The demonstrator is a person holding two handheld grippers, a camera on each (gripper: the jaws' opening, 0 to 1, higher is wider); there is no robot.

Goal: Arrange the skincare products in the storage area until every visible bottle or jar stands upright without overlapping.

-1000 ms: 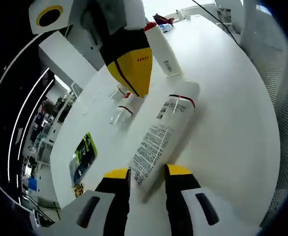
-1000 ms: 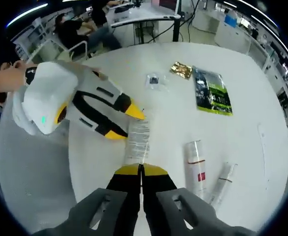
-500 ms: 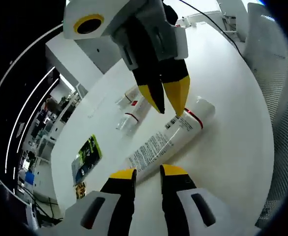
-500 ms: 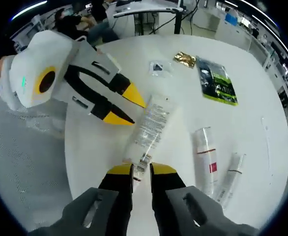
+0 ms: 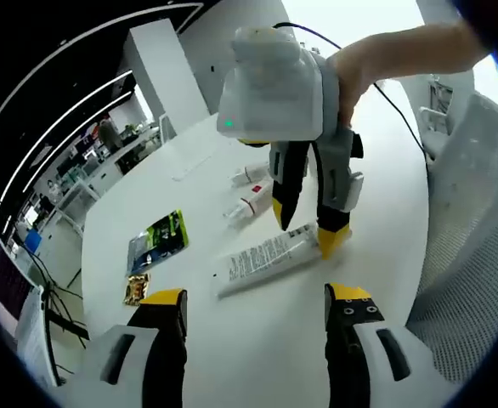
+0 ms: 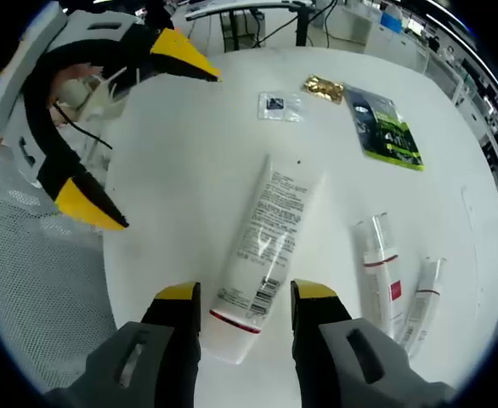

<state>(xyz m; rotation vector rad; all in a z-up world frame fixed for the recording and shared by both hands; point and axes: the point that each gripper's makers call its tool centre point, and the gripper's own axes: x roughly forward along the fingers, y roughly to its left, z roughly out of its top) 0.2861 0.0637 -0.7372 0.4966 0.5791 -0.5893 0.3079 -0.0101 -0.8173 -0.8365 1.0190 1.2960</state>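
Now the right gripper [image 6: 245,299] spreads its fingers around the capped end of the large white printed tube [image 6: 262,234] lying flat on the white counter [image 6: 189,170], ready to stand it; the left gripper [image 5: 253,306] waits open nearby.

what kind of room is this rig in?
Probably an open-plan office or lab: a round white table holding a lying white tube, rows of desks with equipment behind, and long ceiling light strips. A mesh chair back sits beside the table.
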